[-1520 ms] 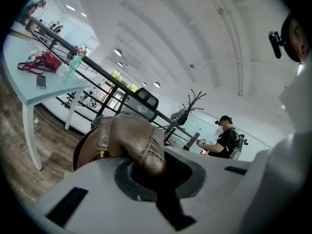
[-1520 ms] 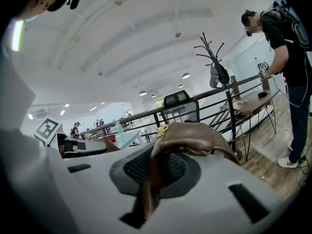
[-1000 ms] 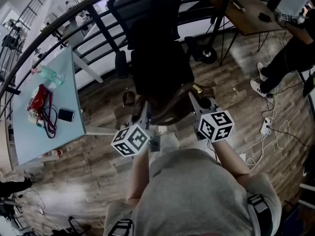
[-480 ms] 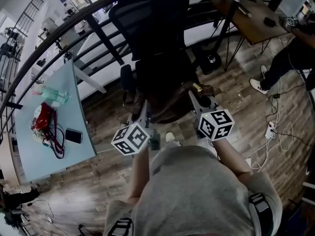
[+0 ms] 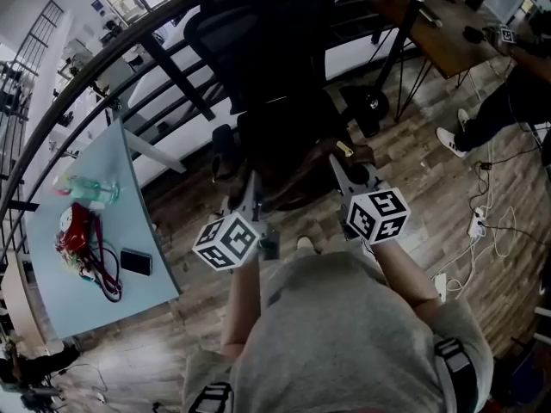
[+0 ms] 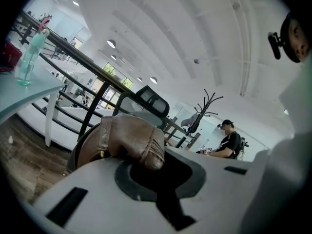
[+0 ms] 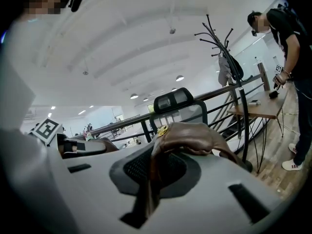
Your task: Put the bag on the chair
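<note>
The brown leather bag (image 5: 301, 186) hangs between the two tools, right at the near edge of the black office chair (image 5: 275, 67), over the front of its seat; whether it touches the seat cannot be told. The left tool (image 5: 252, 181) is clamped on the bag's left end: in the left gripper view its jaws are closed tight on a stitched fold of leather (image 6: 146, 152), with the chair's headrest (image 6: 151, 97) showing beyond. The right tool (image 5: 337, 165) is clamped on the bag's right end; the right gripper view shows its jaws pinched on a thin strip of leather (image 7: 155, 167) under a small brass fitting (image 7: 162, 129), and the chair's back (image 7: 178, 106) stands straight ahead.

Left of the chair in the head view stands a pale blue bench (image 5: 99, 274) carrying a clear bottle (image 5: 86, 188), a red pouch (image 5: 73, 231), a dark phone (image 5: 136, 262) and a looped cable (image 5: 105, 274). Right of the chair is a wooden desk (image 5: 439, 26), with a person in dark clothes (image 5: 516, 93) standing beside it. A dark railing (image 5: 129, 37) runs behind the chair.
</note>
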Available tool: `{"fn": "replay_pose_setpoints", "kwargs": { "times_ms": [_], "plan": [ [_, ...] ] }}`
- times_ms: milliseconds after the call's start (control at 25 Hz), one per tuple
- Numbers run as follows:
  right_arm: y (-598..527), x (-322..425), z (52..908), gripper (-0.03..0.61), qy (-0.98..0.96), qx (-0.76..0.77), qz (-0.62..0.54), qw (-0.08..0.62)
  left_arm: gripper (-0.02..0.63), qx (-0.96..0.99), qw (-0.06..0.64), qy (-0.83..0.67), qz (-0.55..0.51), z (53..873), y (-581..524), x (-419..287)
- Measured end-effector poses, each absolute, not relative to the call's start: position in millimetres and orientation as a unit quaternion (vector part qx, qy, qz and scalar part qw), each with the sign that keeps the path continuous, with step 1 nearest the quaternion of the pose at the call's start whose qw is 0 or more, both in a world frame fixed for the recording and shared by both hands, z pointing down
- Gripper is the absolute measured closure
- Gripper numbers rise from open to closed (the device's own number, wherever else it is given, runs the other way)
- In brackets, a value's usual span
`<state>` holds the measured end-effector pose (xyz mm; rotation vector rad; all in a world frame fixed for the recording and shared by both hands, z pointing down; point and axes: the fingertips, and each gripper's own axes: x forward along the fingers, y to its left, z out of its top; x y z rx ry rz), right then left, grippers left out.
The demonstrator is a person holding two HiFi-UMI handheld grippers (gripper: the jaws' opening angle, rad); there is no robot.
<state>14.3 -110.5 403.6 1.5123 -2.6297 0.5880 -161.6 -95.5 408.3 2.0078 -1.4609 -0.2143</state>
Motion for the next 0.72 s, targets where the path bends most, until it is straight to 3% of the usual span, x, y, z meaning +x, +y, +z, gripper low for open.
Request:
{"fn": "replay_pose_setpoints", "kwargs": {
  "times_ms": [720],
  "plan": [
    [-201, 16, 441, 0.560, -0.846, 0.483, 0.218, 0.055, 0.597, 0.742, 0.357, -0.563, -0.075, 451, -185, -162]
  ]
}}
